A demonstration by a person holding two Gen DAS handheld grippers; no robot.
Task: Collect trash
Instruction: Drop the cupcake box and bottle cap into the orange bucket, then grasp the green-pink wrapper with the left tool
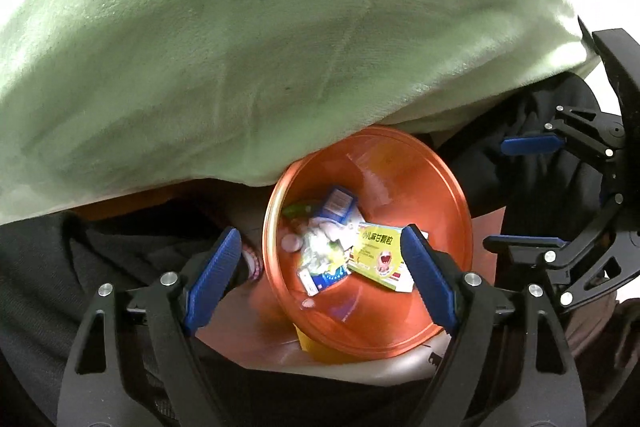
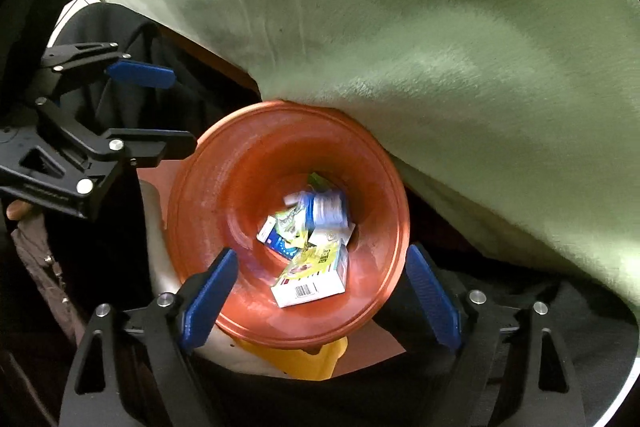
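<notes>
Looking down past my left gripper (image 1: 320, 279), I saw its jaws spread wide with nothing between the blue pads, the orange bin (image 1: 436, 183) directly below them. My right gripper (image 2: 320, 287) stood released the same way over the same bin (image 2: 384, 187). Inside lay the trash: a yellow-green medicine box (image 1: 378, 259) uppermost, barcode side showing in the right view (image 2: 312, 283), over a blue-and-white box (image 1: 338, 203) and crumpled wrappers (image 1: 318, 251). Beyond, a pale green blanket (image 1: 260, 59) overhung the bin's far rim.
</notes>
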